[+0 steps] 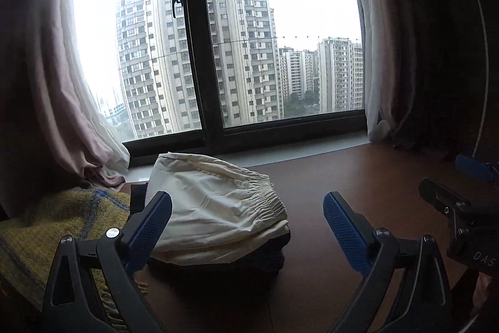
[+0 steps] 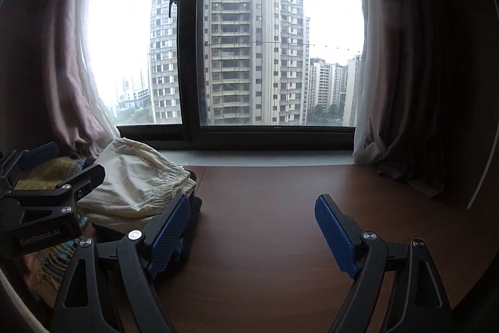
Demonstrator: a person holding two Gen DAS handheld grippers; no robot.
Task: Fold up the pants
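Cream pants [image 1: 218,202], folded with the elastic waistband facing right, lie on top of a dark folded garment [image 1: 268,259] at the left of a brown table [image 1: 368,177]. My left gripper [image 1: 246,198] stands open in front of the stack, its blue pads apart and touching nothing. In the right wrist view the pants [image 2: 134,186] sit to the left, just beyond the left finger. My right gripper [image 2: 252,200] is open over bare table [image 2: 280,223] with nothing between its fingers. Each gripper shows at the edge of the other's view: the right gripper [image 1: 455,180] and the left gripper [image 2: 65,164].
A yellow and blue woven blanket [image 1: 46,227] lies left of the stack. Behind the table runs a pale window sill [image 1: 312,147] under a large window. Curtains hang at both sides, the left curtain [image 1: 93,145] reaching down near the pants and the right curtain [image 2: 405,145] onto the table.
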